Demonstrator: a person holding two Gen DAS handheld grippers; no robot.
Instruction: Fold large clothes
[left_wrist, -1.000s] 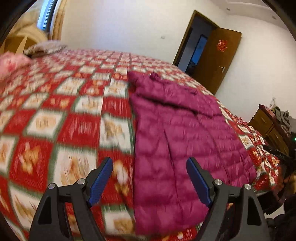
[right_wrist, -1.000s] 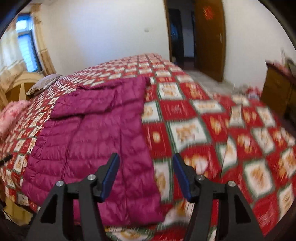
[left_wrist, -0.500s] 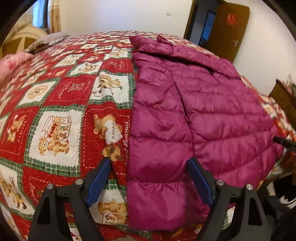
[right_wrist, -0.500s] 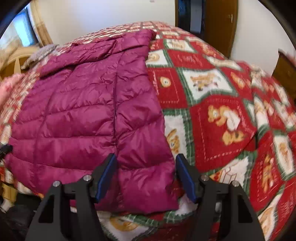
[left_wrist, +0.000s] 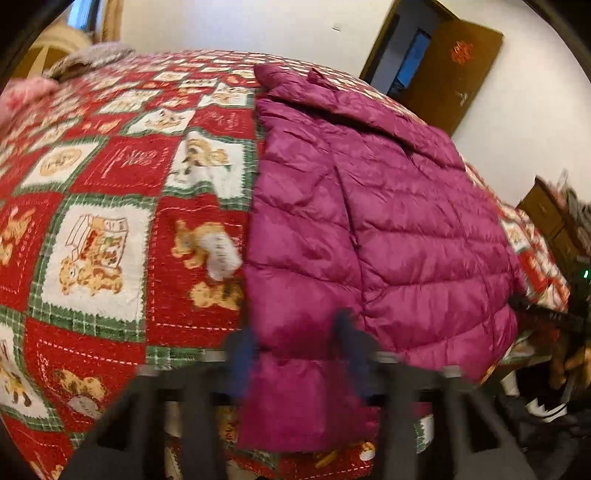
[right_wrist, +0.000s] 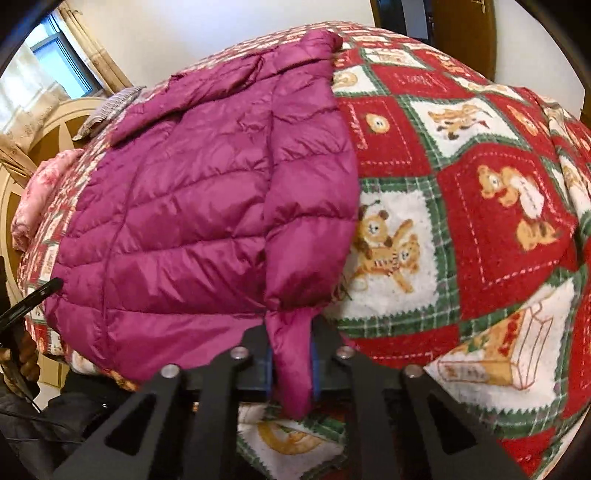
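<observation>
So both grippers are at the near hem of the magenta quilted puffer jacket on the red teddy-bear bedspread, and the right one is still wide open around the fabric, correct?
Not quite. The right wrist view shows the right gripper shut on the hem of the magenta quilted puffer jacket, with fabric pinched between its blue pads. The rest holds: the left gripper is at the near hem too, over the red teddy-bear bedspread.
</observation>
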